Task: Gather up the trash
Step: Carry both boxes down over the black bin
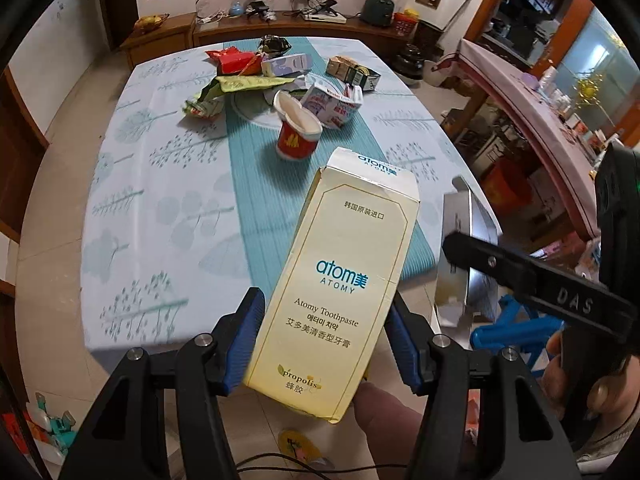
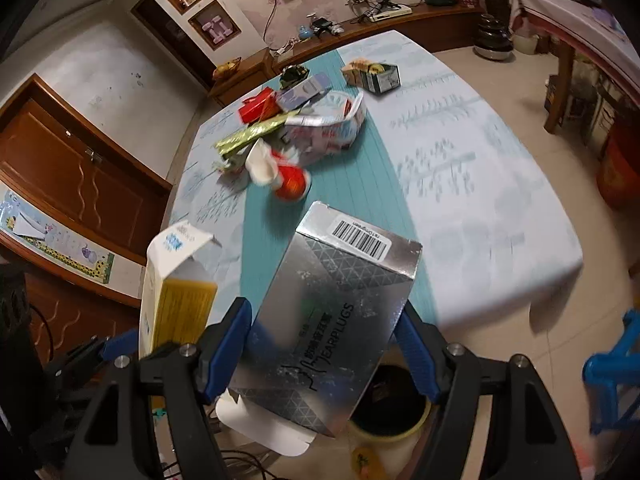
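Observation:
My left gripper (image 1: 326, 330) is shut on a cream Atomy toothpaste box (image 1: 340, 280), held in the air near the table's front edge. The same box (image 2: 176, 288) shows at the left of the right wrist view. My right gripper (image 2: 324, 344) is shut on a silver earplugs box (image 2: 332, 320), held above a dark-lined trash bin (image 2: 396, 408) on the floor. The earplugs box (image 1: 464, 248) also shows at the right of the left wrist view. More trash lies on the table: a red and white paper cup (image 1: 298, 132), wrappers (image 1: 240, 84) and cartons (image 1: 332, 104).
The table (image 1: 152, 184) has a pale leaf-print cloth and a teal runner (image 1: 260, 216). A small dark box (image 2: 376, 74) sits at its far side. A wooden cabinet (image 2: 72, 172) stands left, a side table (image 1: 532, 100) right, a blue stool (image 2: 612, 372) by the bin.

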`<state>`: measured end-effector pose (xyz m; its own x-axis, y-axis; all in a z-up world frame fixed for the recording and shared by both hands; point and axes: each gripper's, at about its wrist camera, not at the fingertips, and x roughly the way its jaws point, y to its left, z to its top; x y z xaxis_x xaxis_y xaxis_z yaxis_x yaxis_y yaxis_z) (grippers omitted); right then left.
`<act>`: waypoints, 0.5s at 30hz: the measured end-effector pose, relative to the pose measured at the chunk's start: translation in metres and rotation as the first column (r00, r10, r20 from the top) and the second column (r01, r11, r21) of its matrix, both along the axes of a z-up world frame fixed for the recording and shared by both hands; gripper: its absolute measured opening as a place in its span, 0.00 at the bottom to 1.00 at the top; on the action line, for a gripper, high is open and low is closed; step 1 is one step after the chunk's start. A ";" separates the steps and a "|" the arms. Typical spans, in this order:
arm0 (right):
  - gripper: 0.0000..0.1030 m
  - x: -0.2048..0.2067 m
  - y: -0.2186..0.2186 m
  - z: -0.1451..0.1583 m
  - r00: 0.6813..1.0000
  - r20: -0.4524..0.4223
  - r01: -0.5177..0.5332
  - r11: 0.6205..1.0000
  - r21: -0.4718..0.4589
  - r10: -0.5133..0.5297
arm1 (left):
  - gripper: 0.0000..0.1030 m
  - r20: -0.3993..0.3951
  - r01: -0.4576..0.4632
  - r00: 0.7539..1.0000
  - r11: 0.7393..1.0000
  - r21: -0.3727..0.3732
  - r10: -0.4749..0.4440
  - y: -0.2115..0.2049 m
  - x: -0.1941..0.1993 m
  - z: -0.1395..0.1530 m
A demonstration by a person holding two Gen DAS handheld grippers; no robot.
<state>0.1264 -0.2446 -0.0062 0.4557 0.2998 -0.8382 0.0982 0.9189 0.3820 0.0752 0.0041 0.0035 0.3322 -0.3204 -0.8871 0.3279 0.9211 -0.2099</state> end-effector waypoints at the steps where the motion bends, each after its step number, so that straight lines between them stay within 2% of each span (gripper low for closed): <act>1: 0.70 -0.011 0.004 0.001 1.000 -0.002 0.007 1.000 0.005 -0.007 | 0.56 -0.002 0.003 1.000 1.000 -0.008 -0.003 0.007 -0.008 0.000; 8: 0.70 -0.085 0.028 -0.003 0.998 -0.011 0.065 0.998 0.022 -0.064 | 0.56 -0.029 0.053 0.998 0.998 -0.022 -0.054 0.033 -0.058 -0.012; 15: 0.70 -0.130 0.044 -0.023 0.993 -0.086 0.083 0.996 0.023 -0.081 | 0.56 -0.094 0.115 0.989 0.993 -0.011 -0.116 0.027 -0.090 -0.036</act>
